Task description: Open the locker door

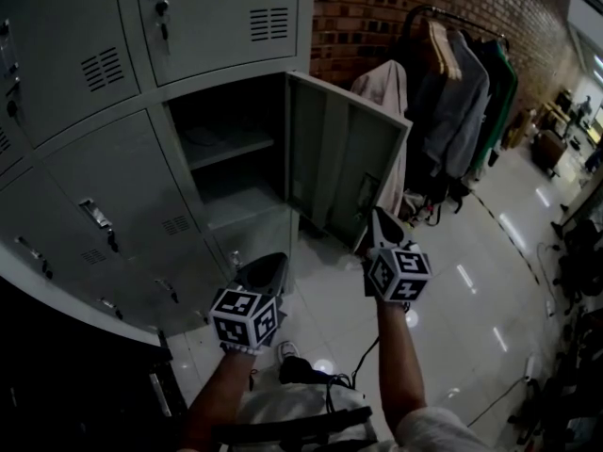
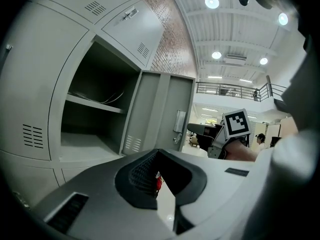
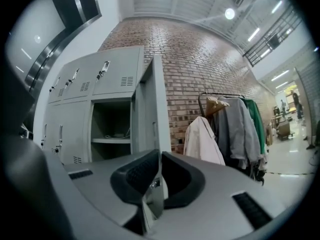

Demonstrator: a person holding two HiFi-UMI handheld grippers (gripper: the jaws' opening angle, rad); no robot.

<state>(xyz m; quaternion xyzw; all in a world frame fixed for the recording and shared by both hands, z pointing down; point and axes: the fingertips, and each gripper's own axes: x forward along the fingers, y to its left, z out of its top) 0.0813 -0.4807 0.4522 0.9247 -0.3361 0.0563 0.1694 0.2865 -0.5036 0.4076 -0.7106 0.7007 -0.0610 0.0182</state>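
Note:
The grey locker door (image 1: 341,158) stands swung out to the right, and its compartment (image 1: 231,149) shows a shelf and nothing large inside. My right gripper (image 1: 376,217) reaches level to the door's free edge near the latch (image 2: 179,121). In the right gripper view the jaws (image 3: 158,154) are nearly together, with the door's thin edge (image 3: 154,104) running down between them. My left gripper (image 1: 261,269) hangs lower, in front of the lockers below the open compartment. Its jaws (image 2: 158,152) are shut with nothing in them, apart from the door (image 2: 160,109).
Closed lockers (image 1: 104,205) fill the left side. A brick wall (image 1: 377,17) stands behind the door, and a clothes rack with several coats (image 1: 452,92) stands just right of it. A dark cable (image 1: 363,356) lies on the tiled floor (image 1: 471,290) near my feet.

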